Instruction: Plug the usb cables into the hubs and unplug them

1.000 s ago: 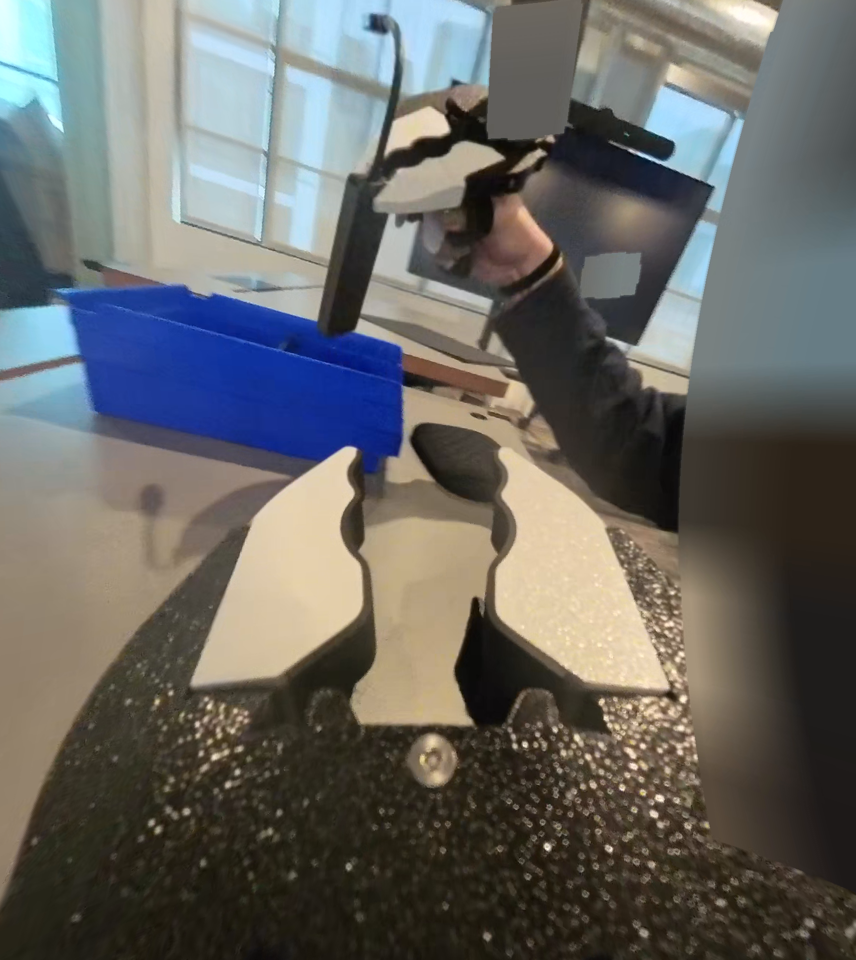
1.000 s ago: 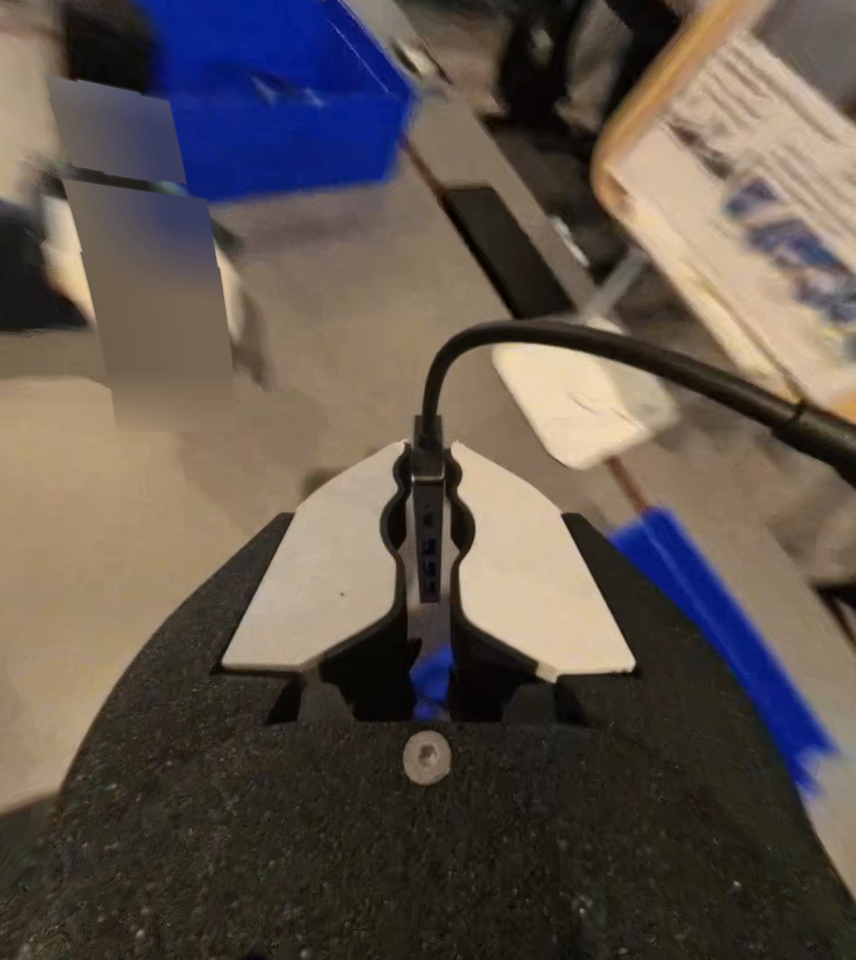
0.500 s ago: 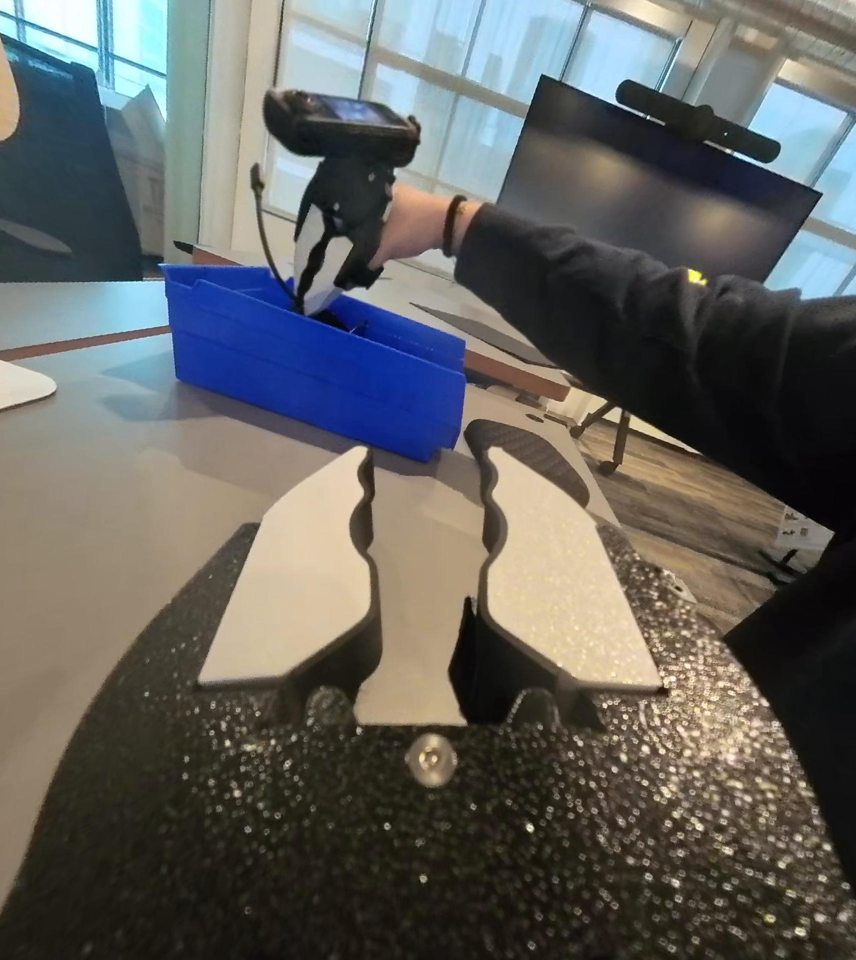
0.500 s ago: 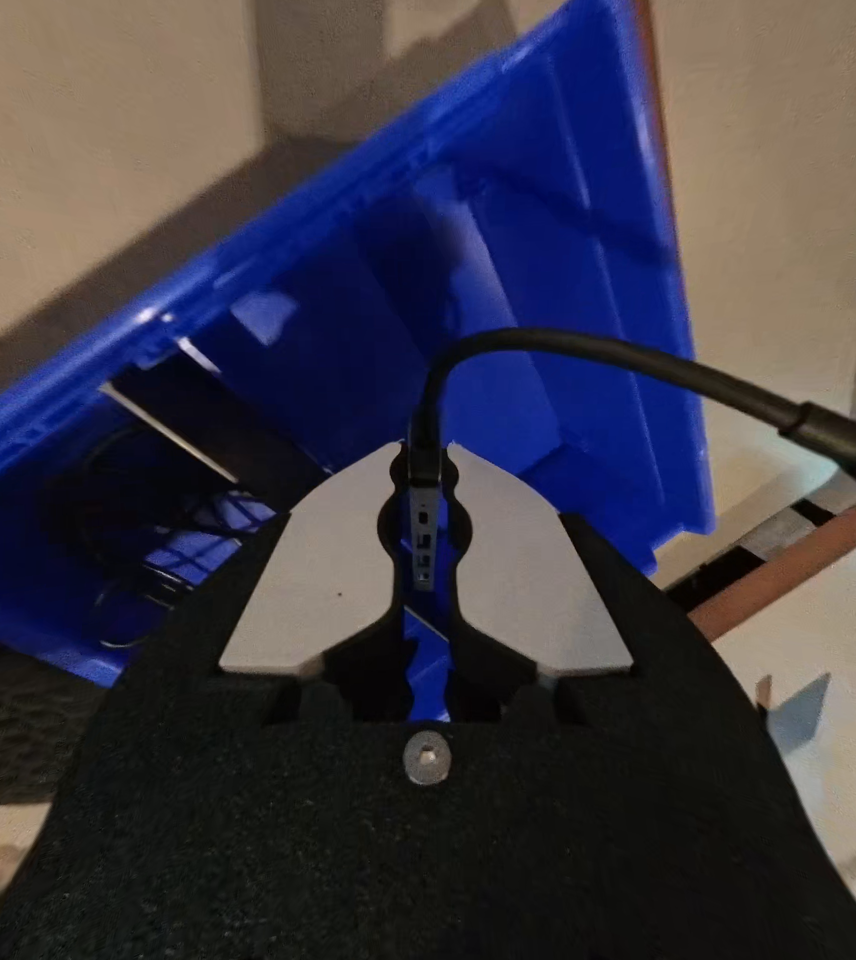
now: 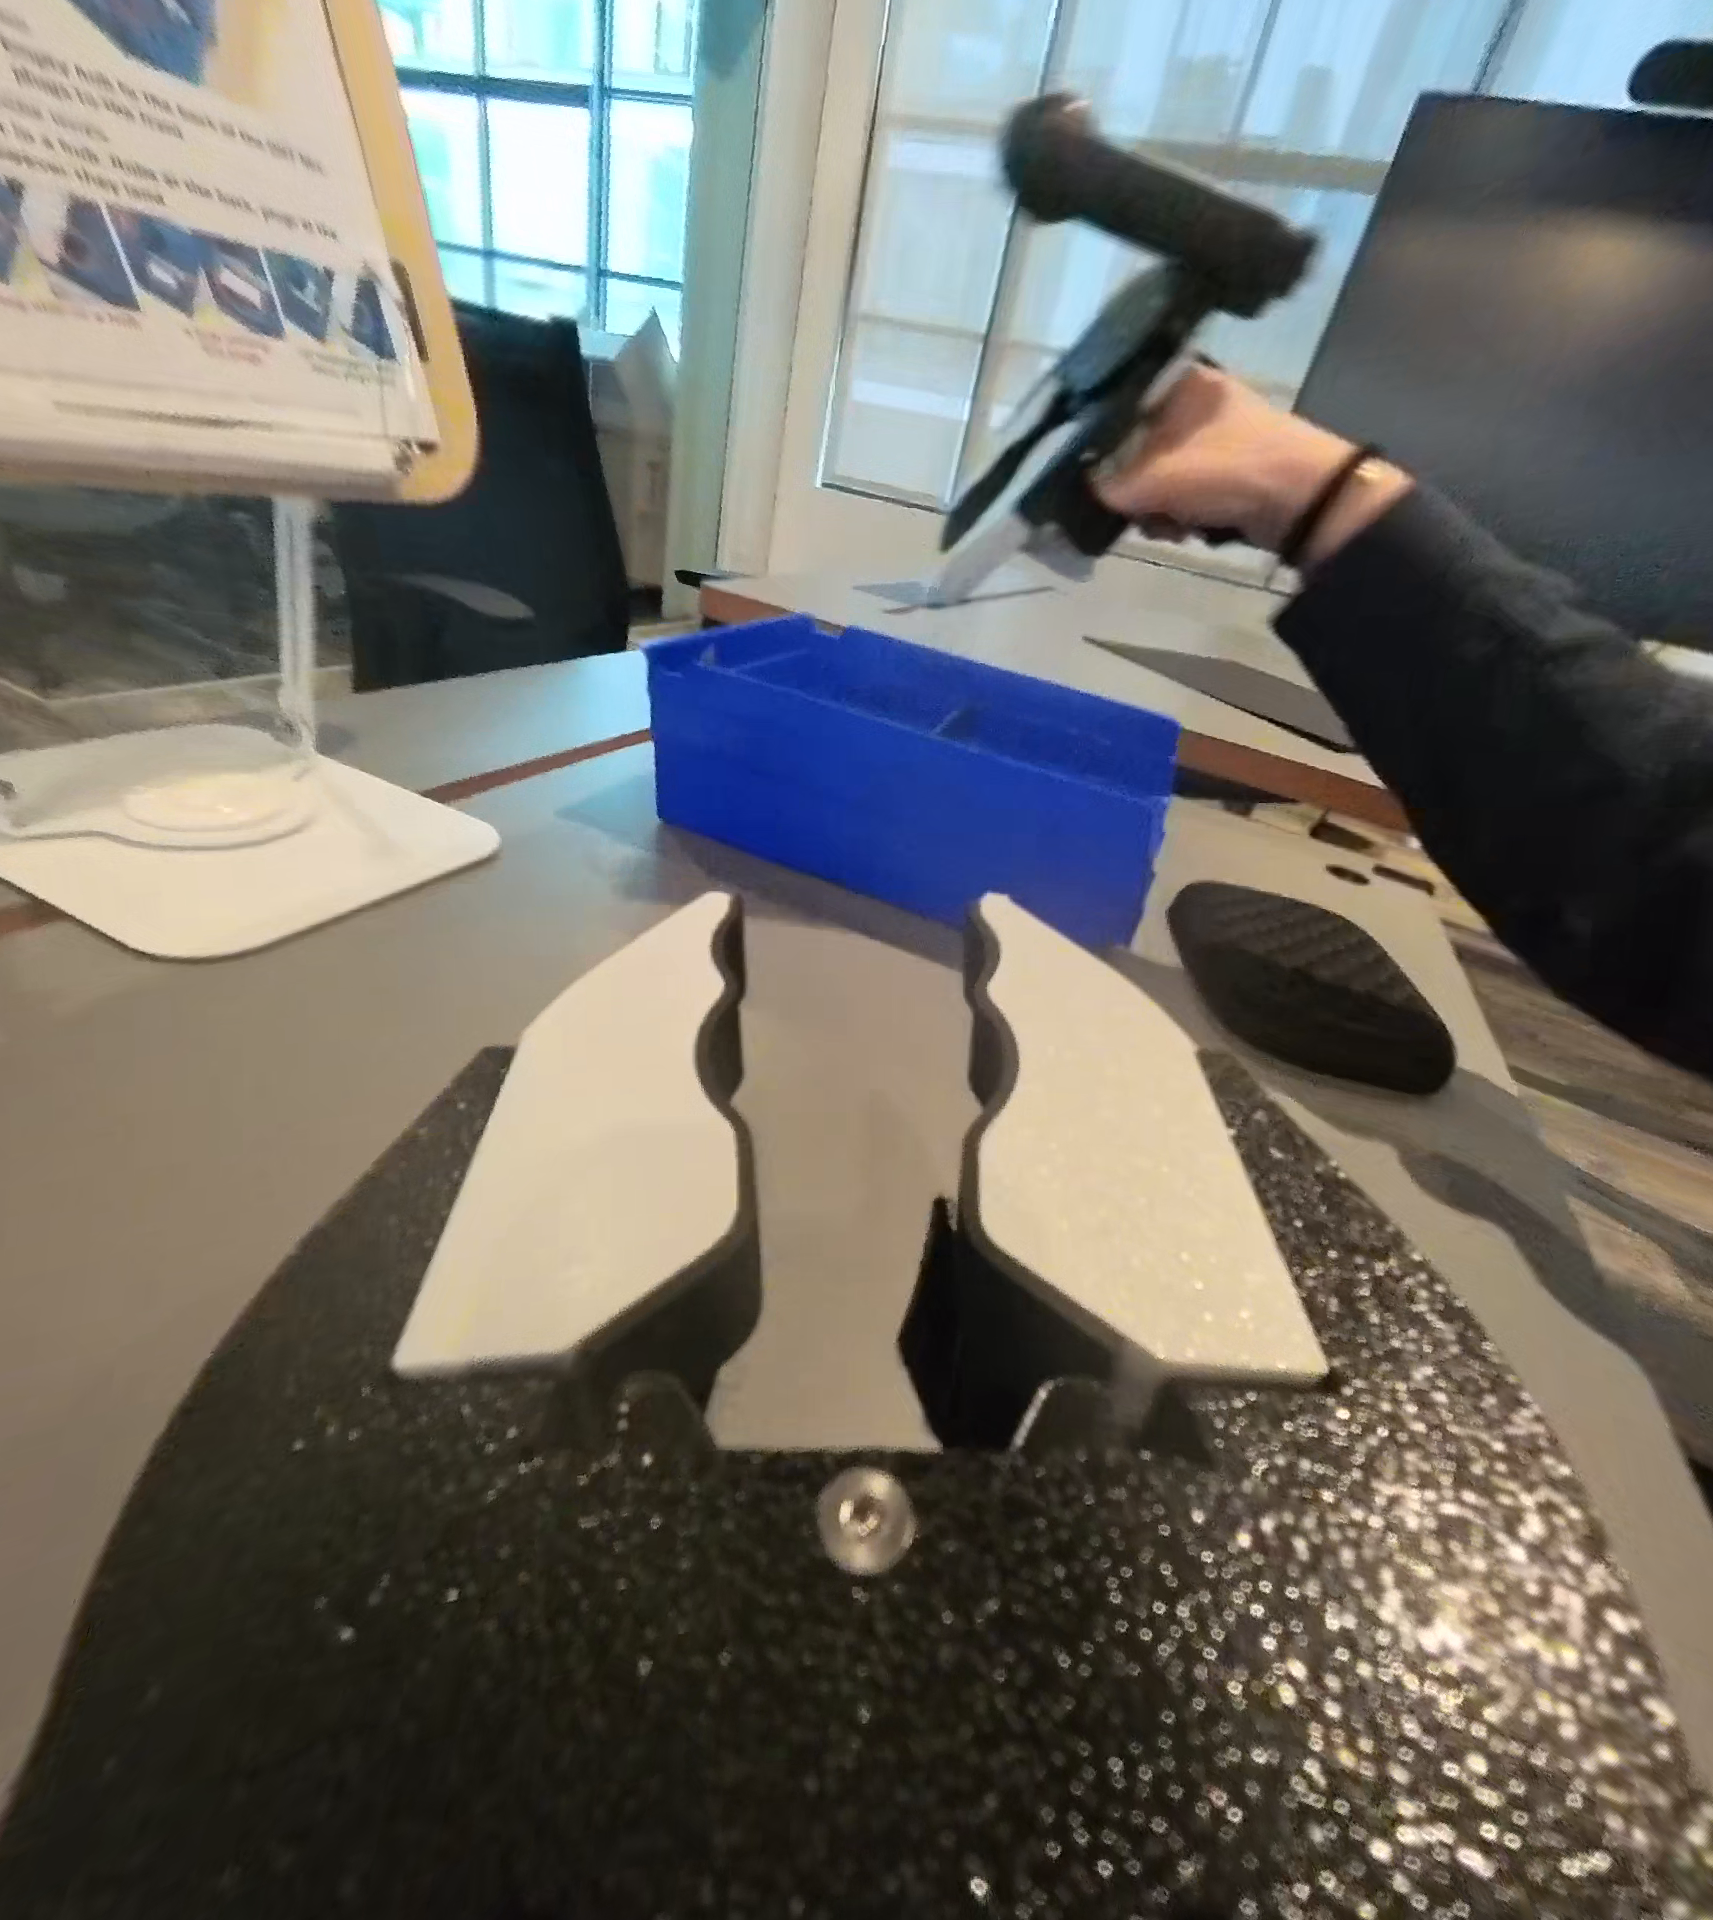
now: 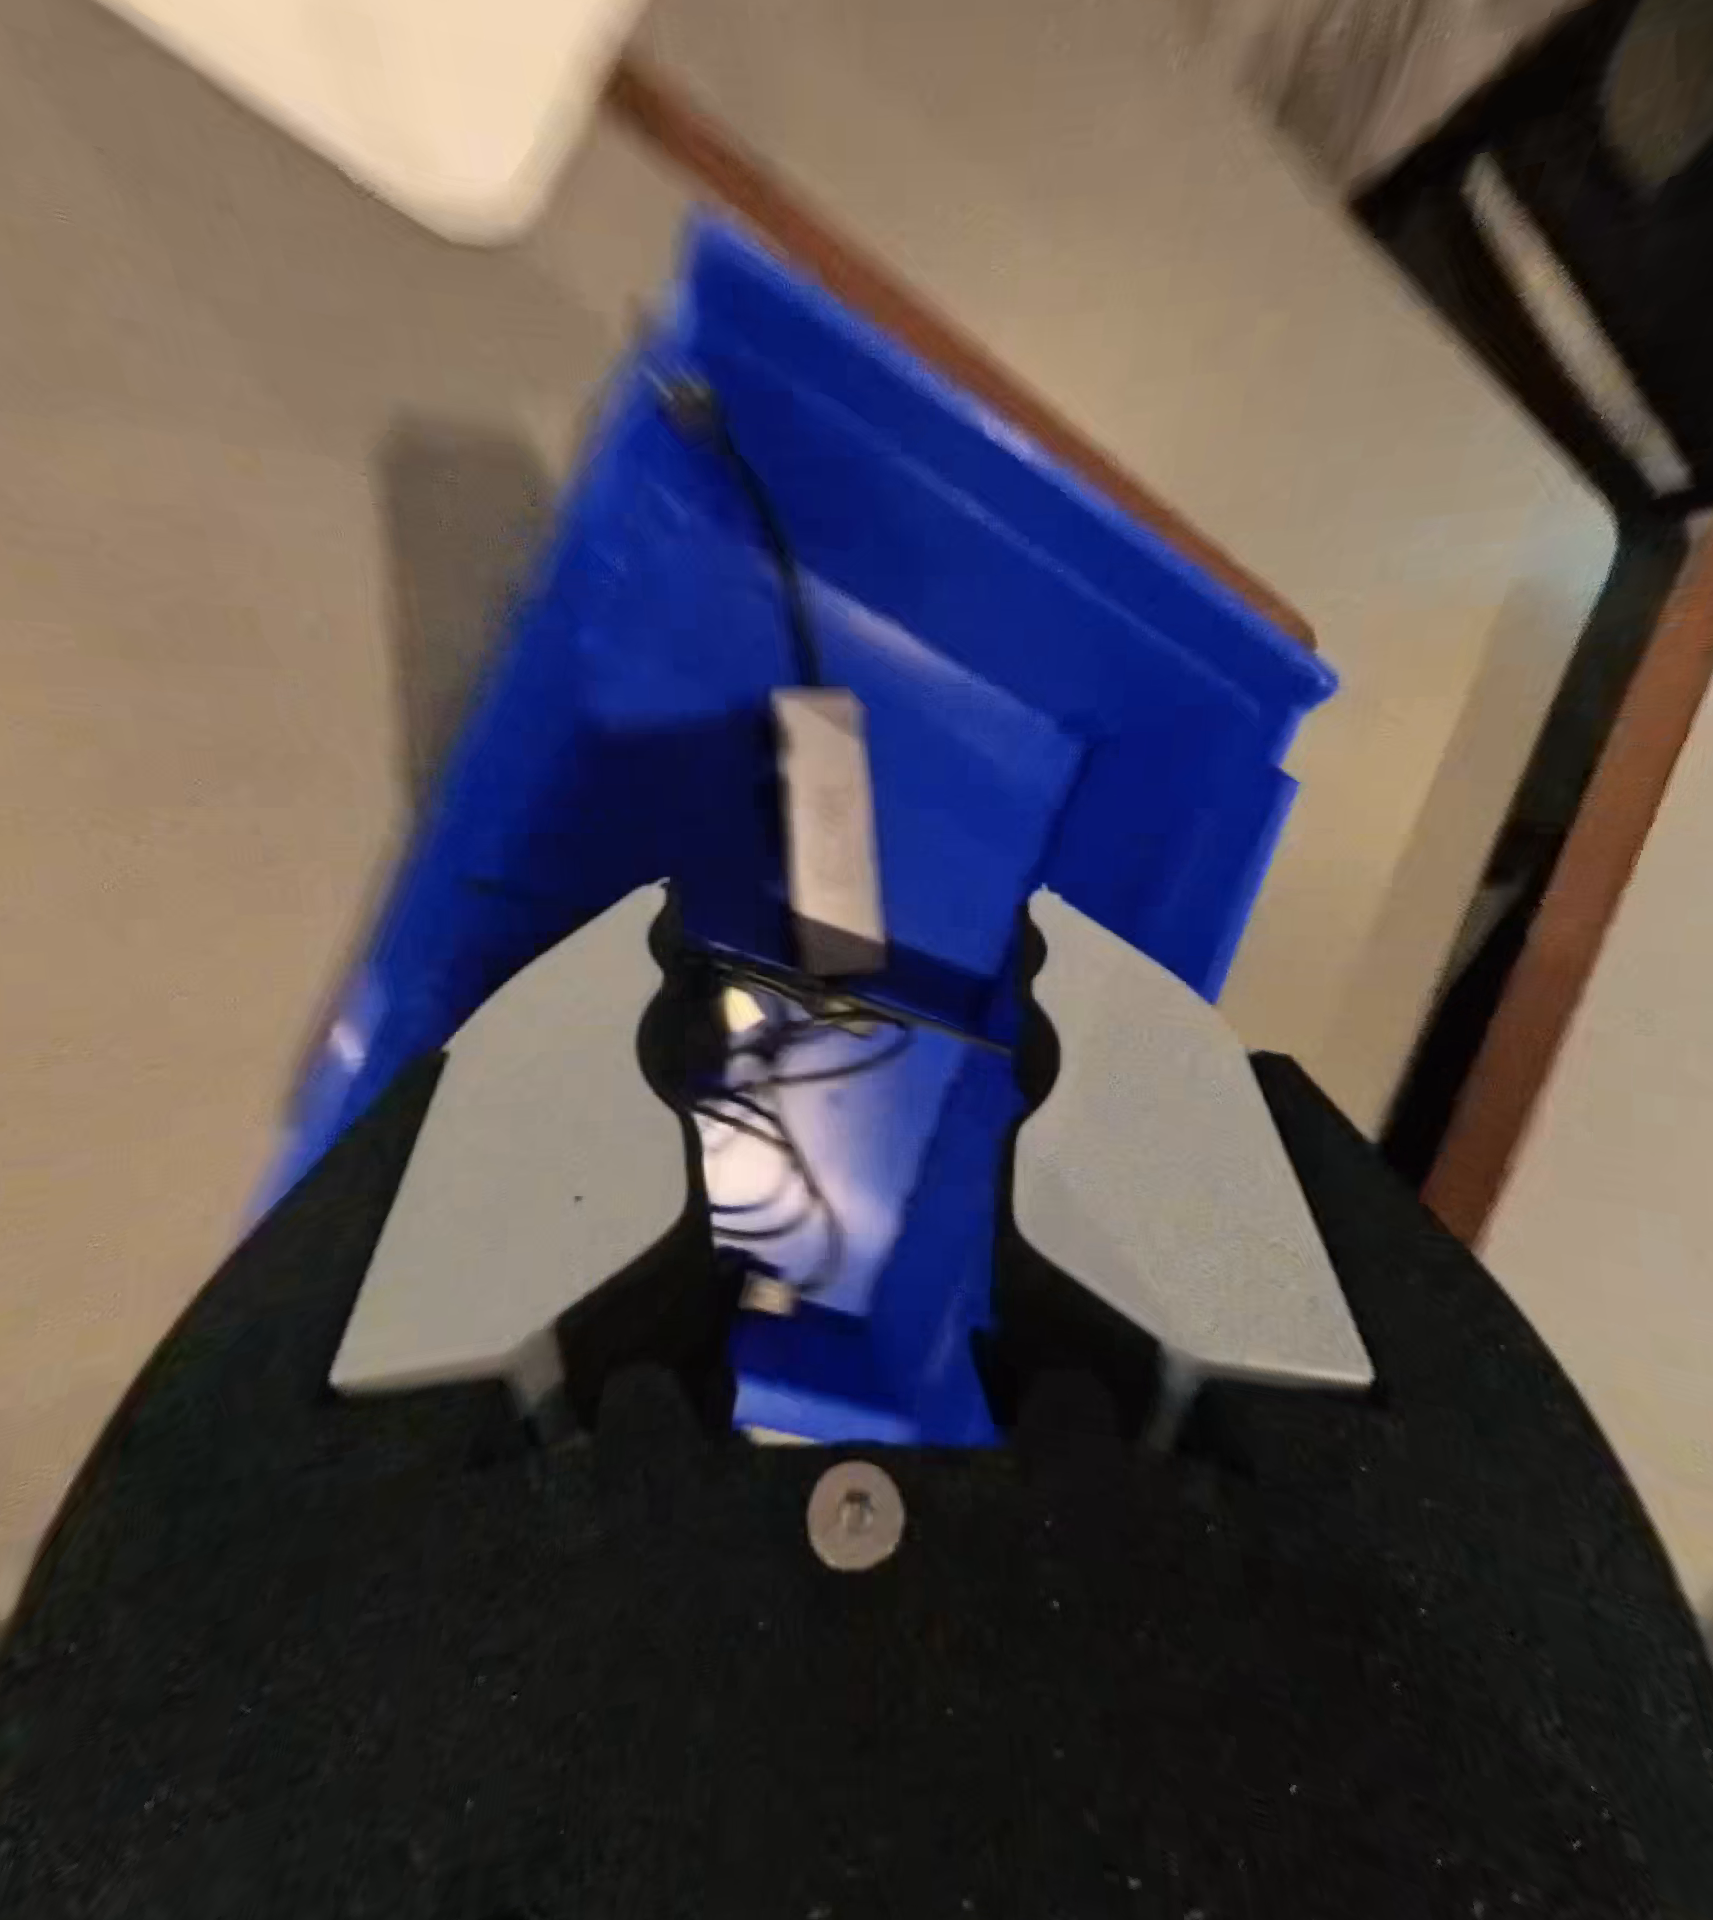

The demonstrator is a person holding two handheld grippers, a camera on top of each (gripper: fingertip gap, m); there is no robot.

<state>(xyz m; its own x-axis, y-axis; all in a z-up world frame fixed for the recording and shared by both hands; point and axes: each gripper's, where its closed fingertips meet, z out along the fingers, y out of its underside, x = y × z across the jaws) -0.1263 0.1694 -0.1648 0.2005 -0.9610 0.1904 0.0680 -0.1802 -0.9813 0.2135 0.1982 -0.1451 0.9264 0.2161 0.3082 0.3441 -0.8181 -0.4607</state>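
A blue bin (image 5: pixel 909 769) stands on the grey table. In the right wrist view I look down into the blue bin (image 6: pixel 945 582). A grey USB hub (image 6: pixel 826 831) with a thin black cable (image 6: pixel 764 499) lies in its far compartment. Loose black cables (image 6: pixel 779 1101) lie in the near compartment. My right gripper (image 6: pixel 844 914) is open and empty above the bin; it also shows in the left wrist view (image 5: pixel 987 540), held high beyond the bin. My left gripper (image 5: pixel 852 914) is open and empty, low over the table, short of the bin.
A sign holder with a white base (image 5: pixel 208 862) stands at the left. A black oval pad (image 5: pixel 1309 997) lies right of the bin. The person's dark sleeve (image 5: pixel 1558 790) reaches across the right. A dark monitor (image 5: pixel 1600 353) and a black chair (image 5: pixel 488 540) stand behind.
My right gripper opened and let go of the hub, which now lies in the bin, then rose away. My left gripper turned to the left; the sign holder came into view.
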